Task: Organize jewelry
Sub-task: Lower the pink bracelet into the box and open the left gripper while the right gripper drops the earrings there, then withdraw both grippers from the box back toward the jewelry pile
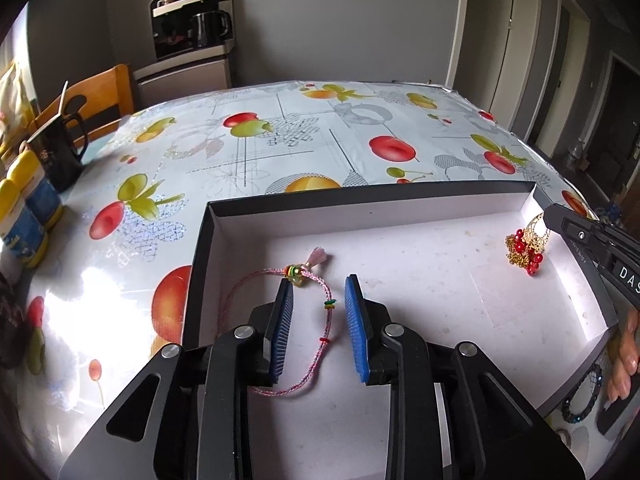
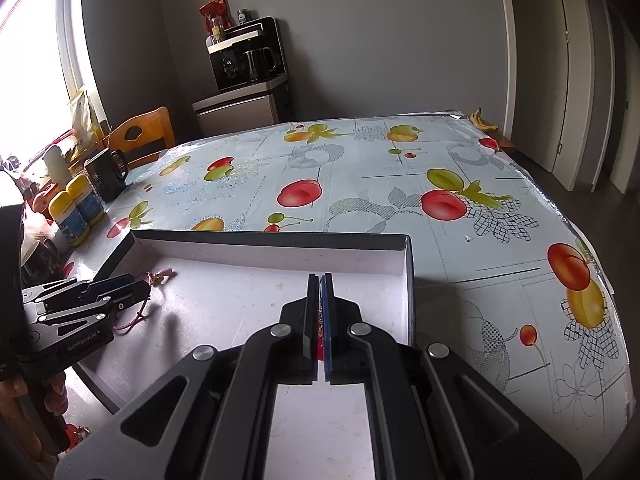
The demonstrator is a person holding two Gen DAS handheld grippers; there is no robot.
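A pink braided cord bracelet (image 1: 316,320) with a tassel and coloured beads lies on the white floor of a black-walled box (image 1: 400,216). My left gripper (image 1: 319,292) is open, its blue pads either side of the cord, low over the box floor. My right gripper (image 2: 320,280) is shut on a gold earring with red beads (image 1: 524,250), which hangs from its tip over the box's right end; in the right wrist view only a red and gold sliver (image 2: 320,336) shows between the pads. The left gripper (image 2: 116,286) and bracelet (image 2: 136,320) also show in the right wrist view.
The box (image 2: 280,240) sits on a fruit-print tablecloth (image 1: 300,140). A black mug (image 1: 58,156) and yellow-capped bottles (image 1: 24,216) stand at the left edge. A dark beaded bangle (image 1: 582,400) lies outside the box, near right. A wooden chair (image 1: 100,100) and a coffee machine (image 1: 192,20) are behind.
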